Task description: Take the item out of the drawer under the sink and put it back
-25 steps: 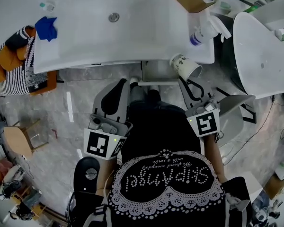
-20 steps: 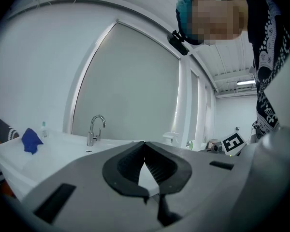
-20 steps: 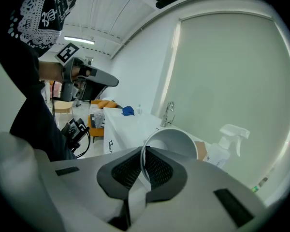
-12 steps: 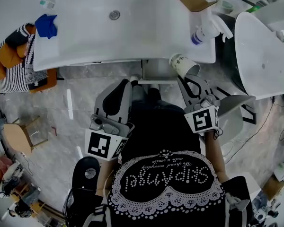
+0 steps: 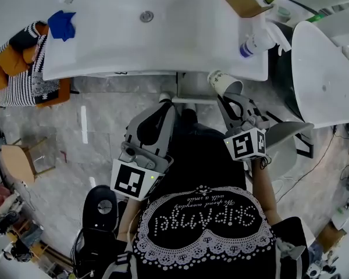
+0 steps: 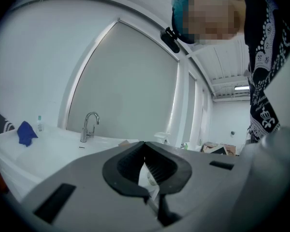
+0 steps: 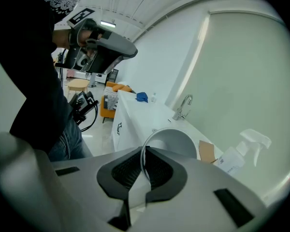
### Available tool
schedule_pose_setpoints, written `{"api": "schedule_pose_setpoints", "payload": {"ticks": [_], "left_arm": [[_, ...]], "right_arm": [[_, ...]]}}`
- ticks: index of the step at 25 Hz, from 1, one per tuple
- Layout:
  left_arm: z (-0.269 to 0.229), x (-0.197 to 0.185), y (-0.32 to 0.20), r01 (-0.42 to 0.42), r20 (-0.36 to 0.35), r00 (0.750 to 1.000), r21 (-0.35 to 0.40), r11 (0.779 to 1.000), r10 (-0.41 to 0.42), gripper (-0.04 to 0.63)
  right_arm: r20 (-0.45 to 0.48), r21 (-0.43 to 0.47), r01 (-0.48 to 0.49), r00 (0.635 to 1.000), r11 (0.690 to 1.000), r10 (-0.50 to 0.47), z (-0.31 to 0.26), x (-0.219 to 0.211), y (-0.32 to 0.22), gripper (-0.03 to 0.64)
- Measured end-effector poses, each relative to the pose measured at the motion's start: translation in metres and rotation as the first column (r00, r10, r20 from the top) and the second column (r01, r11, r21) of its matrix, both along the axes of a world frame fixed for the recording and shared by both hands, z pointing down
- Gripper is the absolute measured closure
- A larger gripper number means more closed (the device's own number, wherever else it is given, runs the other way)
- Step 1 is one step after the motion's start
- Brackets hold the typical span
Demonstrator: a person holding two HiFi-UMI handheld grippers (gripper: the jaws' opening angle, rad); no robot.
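Right hand-held gripper (image 7: 144,154) on cup (image 7: 173,141) rim

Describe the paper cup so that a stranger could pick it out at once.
Find the long white sink counter across the top of the head view and follow its front edge to the right, below the spray bottle. There a paper cup is held tilted, its wall pinched in the right gripper. It is the only cup, white with small dark print.
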State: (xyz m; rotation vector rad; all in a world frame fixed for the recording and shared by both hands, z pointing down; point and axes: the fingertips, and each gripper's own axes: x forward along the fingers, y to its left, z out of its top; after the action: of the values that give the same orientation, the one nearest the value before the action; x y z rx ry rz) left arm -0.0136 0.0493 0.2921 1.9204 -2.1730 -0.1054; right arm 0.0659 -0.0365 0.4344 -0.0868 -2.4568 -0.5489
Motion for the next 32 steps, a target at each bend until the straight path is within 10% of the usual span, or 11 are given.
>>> {"api": "schedule_pose_setpoints", "payload": {"ticks": [32], "left_arm": [[0.001, -0.016, 0.009, 0.069, -0.072, 0.995, -0.012, 0.998, -0.069, 0.591]], "right_arm": [[-0.21, 0.034, 0.179, 0.963, 0.983, -0.168, 0.08, -0.013, 0.016, 0.591]]}}
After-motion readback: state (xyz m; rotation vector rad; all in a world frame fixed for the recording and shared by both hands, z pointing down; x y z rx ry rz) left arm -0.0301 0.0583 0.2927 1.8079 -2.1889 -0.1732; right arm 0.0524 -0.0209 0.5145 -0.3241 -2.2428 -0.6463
